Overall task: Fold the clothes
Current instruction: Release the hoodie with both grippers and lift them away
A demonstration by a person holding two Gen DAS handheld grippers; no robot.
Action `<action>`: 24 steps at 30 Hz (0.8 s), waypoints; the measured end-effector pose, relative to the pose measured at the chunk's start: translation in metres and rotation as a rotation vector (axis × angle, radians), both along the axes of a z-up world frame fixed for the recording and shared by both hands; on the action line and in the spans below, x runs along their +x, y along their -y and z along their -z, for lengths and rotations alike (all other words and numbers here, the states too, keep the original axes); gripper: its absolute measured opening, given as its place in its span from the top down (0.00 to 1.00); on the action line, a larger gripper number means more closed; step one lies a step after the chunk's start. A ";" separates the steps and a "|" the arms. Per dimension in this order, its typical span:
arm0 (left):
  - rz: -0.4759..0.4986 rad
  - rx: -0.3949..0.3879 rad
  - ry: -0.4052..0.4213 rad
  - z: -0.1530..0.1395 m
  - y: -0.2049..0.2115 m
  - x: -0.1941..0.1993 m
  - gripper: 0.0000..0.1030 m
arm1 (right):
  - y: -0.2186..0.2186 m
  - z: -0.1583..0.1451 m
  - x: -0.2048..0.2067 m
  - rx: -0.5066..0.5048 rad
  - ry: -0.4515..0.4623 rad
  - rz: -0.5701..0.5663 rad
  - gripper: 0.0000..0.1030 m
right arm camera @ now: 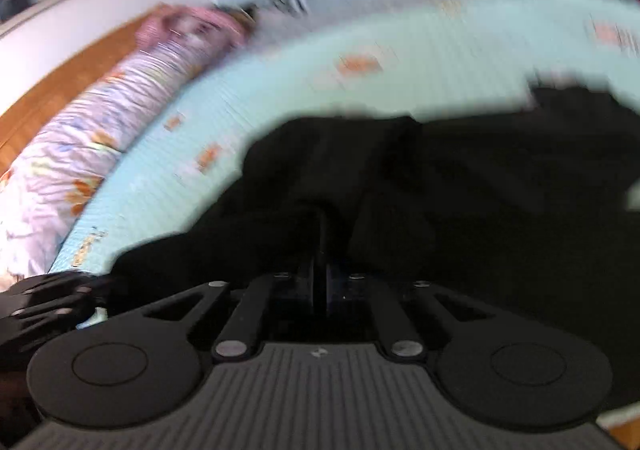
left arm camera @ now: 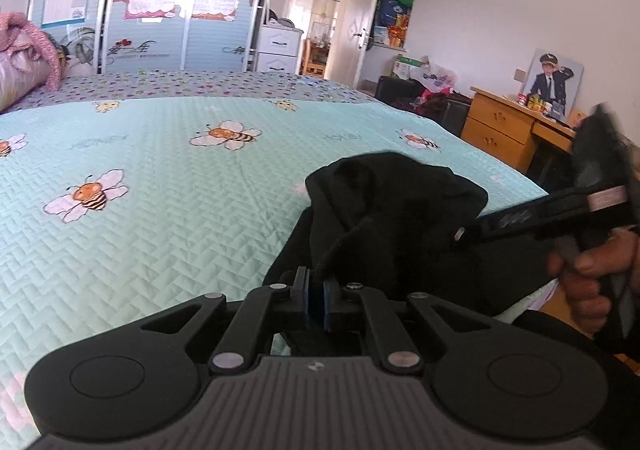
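A black garment (left arm camera: 392, 210) is seen bunched on the mint bee-print bedspread (left arm camera: 160, 190), near its front edge. The left gripper (left arm camera: 316, 304) is closed, with a fold of the black cloth pinched between its blue pads (left arm camera: 307, 300). The right gripper (right arm camera: 320, 290) is closed too, its jaws pressed together over dark cloth, though blur hides whether any is caught
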State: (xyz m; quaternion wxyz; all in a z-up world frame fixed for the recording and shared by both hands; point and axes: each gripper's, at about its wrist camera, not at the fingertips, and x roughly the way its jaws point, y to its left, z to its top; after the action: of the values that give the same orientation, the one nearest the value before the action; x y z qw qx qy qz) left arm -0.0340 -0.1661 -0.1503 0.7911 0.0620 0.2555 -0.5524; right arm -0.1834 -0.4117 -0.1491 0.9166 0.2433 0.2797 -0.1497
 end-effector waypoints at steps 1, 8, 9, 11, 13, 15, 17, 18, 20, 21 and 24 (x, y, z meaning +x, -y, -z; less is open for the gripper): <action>-0.012 -0.006 -0.005 -0.001 -0.004 0.002 0.95 | -0.008 -0.013 -0.001 -0.048 0.036 -0.015 0.95; -0.041 -0.031 -0.063 0.001 -0.030 0.011 0.81 | -0.060 -0.072 -0.015 -0.400 0.248 -0.184 0.96; -0.037 -0.037 -0.060 -0.001 -0.033 0.011 0.74 | -0.062 -0.069 -0.016 -0.403 0.239 -0.206 0.96; -0.007 -0.055 -0.047 -0.006 -0.036 0.010 0.50 | -0.068 -0.063 -0.024 -0.400 0.224 -0.237 0.96; 0.063 -0.051 -0.013 -0.013 -0.029 0.008 0.42 | -0.075 -0.062 -0.037 -0.416 0.224 -0.241 0.96; 0.139 -0.031 0.030 -0.019 -0.017 0.006 0.33 | -0.080 -0.063 -0.050 -0.436 0.223 -0.234 0.96; 0.210 0.021 0.079 -0.022 0.004 0.005 0.31 | -0.079 -0.065 -0.054 -0.438 0.214 -0.218 0.96; 0.234 0.045 0.104 -0.022 0.015 0.004 0.31 | -0.078 -0.066 -0.057 -0.434 0.211 -0.211 0.96; 0.272 0.090 0.156 -0.020 0.039 0.003 0.31 | -0.072 -0.067 -0.049 -0.431 0.205 -0.201 0.96; 0.288 0.107 0.179 -0.020 0.050 0.002 0.31 | -0.071 -0.068 -0.047 -0.433 0.203 -0.196 0.96; 0.338 0.136 0.232 -0.014 0.077 -0.003 0.34 | -0.068 -0.068 -0.044 -0.430 0.204 -0.199 0.95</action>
State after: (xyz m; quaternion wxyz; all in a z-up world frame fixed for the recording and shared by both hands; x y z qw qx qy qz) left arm -0.0366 -0.2426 -0.1365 0.7052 0.2206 0.1852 -0.6479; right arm -0.2277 -0.3432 -0.0807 0.9810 0.0279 0.1699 -0.0897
